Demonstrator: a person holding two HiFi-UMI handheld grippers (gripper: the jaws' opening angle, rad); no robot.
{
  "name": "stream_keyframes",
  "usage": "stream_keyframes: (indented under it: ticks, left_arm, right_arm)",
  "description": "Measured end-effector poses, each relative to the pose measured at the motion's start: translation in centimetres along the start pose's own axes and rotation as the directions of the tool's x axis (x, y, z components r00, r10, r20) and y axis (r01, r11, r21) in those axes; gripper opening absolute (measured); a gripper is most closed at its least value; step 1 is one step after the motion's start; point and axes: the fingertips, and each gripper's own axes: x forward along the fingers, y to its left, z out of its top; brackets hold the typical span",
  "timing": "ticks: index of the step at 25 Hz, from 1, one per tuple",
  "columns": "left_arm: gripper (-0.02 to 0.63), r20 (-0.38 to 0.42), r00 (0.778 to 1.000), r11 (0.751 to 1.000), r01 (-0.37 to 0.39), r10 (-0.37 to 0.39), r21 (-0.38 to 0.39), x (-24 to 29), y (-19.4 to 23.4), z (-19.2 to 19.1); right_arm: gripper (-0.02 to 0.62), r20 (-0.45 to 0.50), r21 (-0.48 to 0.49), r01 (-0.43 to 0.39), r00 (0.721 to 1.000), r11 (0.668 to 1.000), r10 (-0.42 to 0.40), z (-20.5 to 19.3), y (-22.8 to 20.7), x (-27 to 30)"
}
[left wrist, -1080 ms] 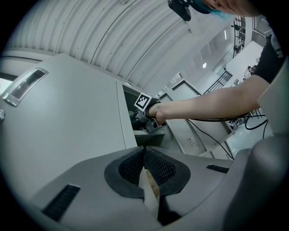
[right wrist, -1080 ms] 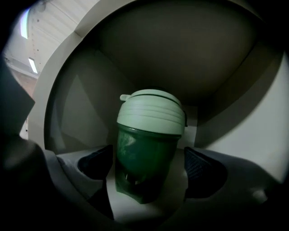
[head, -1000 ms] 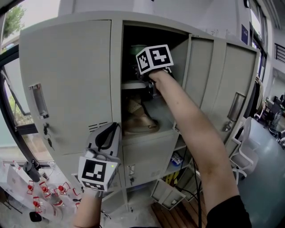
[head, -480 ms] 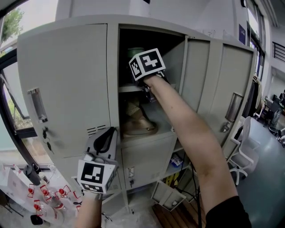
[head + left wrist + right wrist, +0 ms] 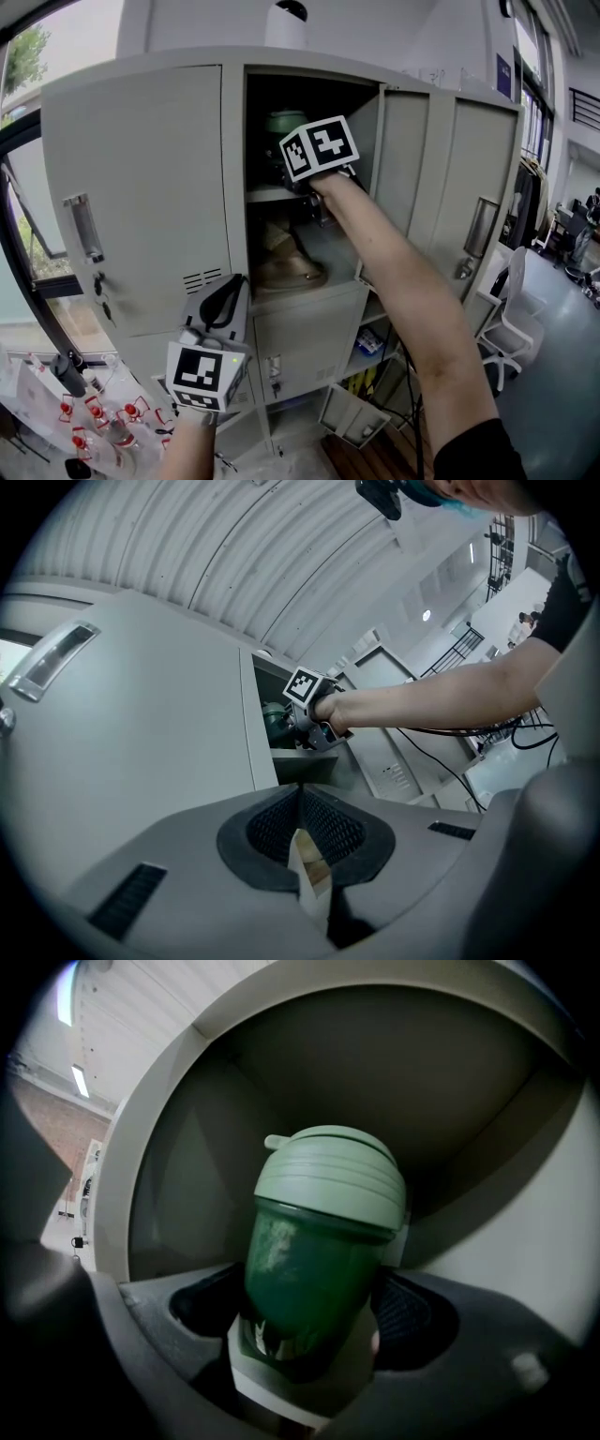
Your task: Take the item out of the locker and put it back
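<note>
So the green cup (image 5: 314,1260) sits on the upper shelf (image 5: 267,195) of the one open compartment in the grey locker (image 5: 141,187), fairly close to the front lip. It's standing upright, long axis straight up and down, with the pale green lid (image 5: 330,1180) on top and a little tab on the lid poking off to the left. Room-wise it's a snug box: side walls near on both sides and the roof a bit above the lid, so the only real way out is straight through the front opening. The open door (image 5: 403,159) hangs off to the right of the arm, and the closed door's edge borders the opening on the left. Below the shelf there's some tan thing (image 5: 286,262), can't tell what it is. The right gripper (image 5: 314,1321) is reached into the opening with its jaws spread wide and closing in on the cup's lower body, and the pads look like they're already on both sides of it. The left gripper (image 5: 230,281) hangs low in front of the closed door, pointing up, jaws pinched together with nothing in them.
</note>
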Motion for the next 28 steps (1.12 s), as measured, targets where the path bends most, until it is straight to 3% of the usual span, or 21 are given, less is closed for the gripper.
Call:
stream_keyframes:
  ticks: [18, 28]
  left_arm:
    - [0.014, -0.013, 0.994, 0.994, 0.107, -0.106, 0.013, 1.6, -5.3, 0.6]
    - [0.014, -0.019, 0.993, 0.994, 0.113, -0.113, 0.002, 1.5, -5.7, 0.4]
  right_arm:
    - [0.405, 0.19, 0.026, -0.019, 0.982, 0.999, 0.014, 0.5, 1.5, -8.6]
    - [0.391, 0.233, 0.081, -0.012, 0.972, 0.997, -0.007, -1.6, 1.0, -8.0]
